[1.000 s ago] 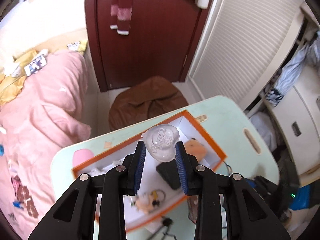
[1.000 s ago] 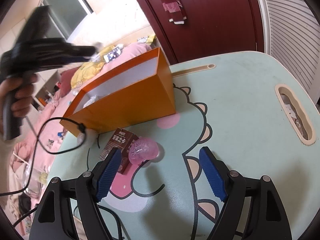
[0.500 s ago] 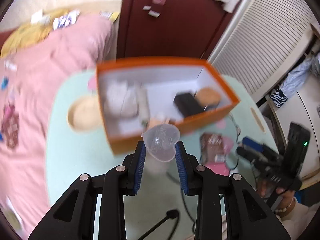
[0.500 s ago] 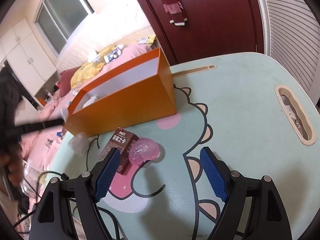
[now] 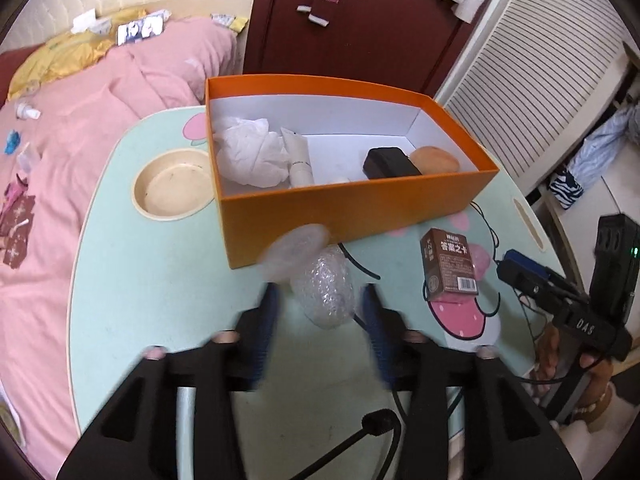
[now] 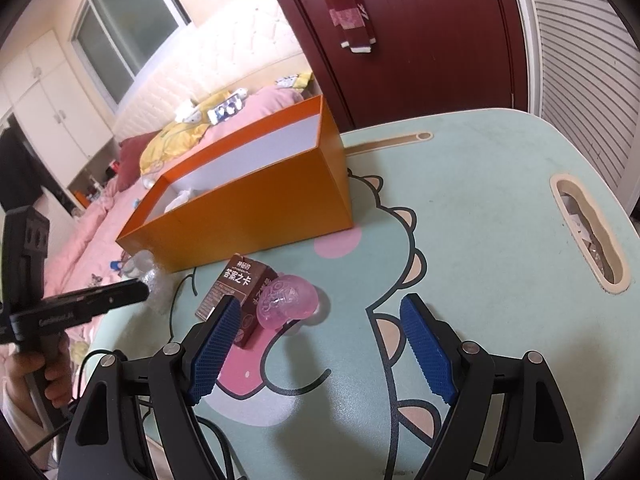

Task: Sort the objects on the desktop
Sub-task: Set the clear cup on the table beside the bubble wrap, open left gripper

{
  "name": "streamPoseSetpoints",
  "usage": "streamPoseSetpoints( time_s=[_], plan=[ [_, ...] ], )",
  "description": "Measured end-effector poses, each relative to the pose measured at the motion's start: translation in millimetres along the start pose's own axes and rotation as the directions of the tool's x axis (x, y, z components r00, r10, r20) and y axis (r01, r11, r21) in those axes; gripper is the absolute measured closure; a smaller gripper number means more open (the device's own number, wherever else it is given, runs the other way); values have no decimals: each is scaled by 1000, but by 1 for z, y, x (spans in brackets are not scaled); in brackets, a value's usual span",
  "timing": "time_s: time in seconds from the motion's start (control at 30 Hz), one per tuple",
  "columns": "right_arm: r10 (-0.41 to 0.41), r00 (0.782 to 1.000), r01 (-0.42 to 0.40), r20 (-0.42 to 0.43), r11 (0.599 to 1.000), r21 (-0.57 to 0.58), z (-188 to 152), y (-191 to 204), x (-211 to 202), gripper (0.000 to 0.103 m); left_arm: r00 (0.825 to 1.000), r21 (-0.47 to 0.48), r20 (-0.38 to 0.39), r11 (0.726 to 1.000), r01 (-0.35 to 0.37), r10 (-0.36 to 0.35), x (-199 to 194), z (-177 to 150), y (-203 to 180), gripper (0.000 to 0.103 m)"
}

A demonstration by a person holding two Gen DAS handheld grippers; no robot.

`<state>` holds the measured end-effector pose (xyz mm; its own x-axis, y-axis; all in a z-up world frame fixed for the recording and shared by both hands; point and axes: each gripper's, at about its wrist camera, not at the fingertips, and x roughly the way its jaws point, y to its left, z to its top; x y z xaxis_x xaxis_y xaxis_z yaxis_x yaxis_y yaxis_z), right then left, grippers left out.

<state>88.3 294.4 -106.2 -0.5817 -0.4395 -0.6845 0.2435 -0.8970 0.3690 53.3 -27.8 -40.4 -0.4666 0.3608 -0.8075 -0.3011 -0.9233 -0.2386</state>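
My left gripper (image 5: 320, 308) is open and motion-blurred, low over the table in front of the orange box (image 5: 360, 216). A clear heart-shaped plastic piece (image 5: 292, 252) is blurred just beyond the left finger, free of the pads. A wad of bubble wrap (image 5: 326, 292) lies between the fingers on the table. My right gripper (image 6: 320, 308) hovers open over the table with nothing in it. Ahead of its left finger lie a pink heart-shaped case (image 6: 286, 300) and a brown card box (image 6: 240, 296). The orange box holds crumpled tissue (image 5: 252, 156), a white tube (image 5: 298, 158) and a black block (image 5: 390, 164).
A cream bowl (image 5: 172, 186) sits in the mint table (image 5: 152, 280) left of the box. A slot (image 6: 588, 232) cuts the table's right side. A black cable (image 5: 360, 436) runs near me. A pink bed (image 5: 80, 120) lies beyond the left edge.
My left gripper dropped lower in front of the orange box and opened; the clear heart piece left its fingers. The right gripper has hardly moved.
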Motion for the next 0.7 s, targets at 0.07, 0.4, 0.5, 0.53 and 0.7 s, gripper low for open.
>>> streamPoseSetpoints(
  time_s=[0.07,0.4,0.5,0.53,0.7],
  plan=[
    [-2,1000,2,0,1000,-2,1,2,0,21,999,27,20,999,-39,39,-2,-4,-4,36],
    [-15,1000,14,-13,1000,-17,7,4,1,21,992,65,38,990,-123,120,8,-17,-3,35],
    [-38,999,38,-5,997,-63,10,10,-4,21,989,75,41,987,-144,141,11,-21,-3,22],
    [-44,999,44,-1,995,-85,13,14,-6,21,988,78,43,986,-151,148,12,-22,-2,21],
    [-12,1000,9,-14,984,-176,50,37,-13,21,980,86,49,976,-198,194,17,-25,-4,11]
  ],
)
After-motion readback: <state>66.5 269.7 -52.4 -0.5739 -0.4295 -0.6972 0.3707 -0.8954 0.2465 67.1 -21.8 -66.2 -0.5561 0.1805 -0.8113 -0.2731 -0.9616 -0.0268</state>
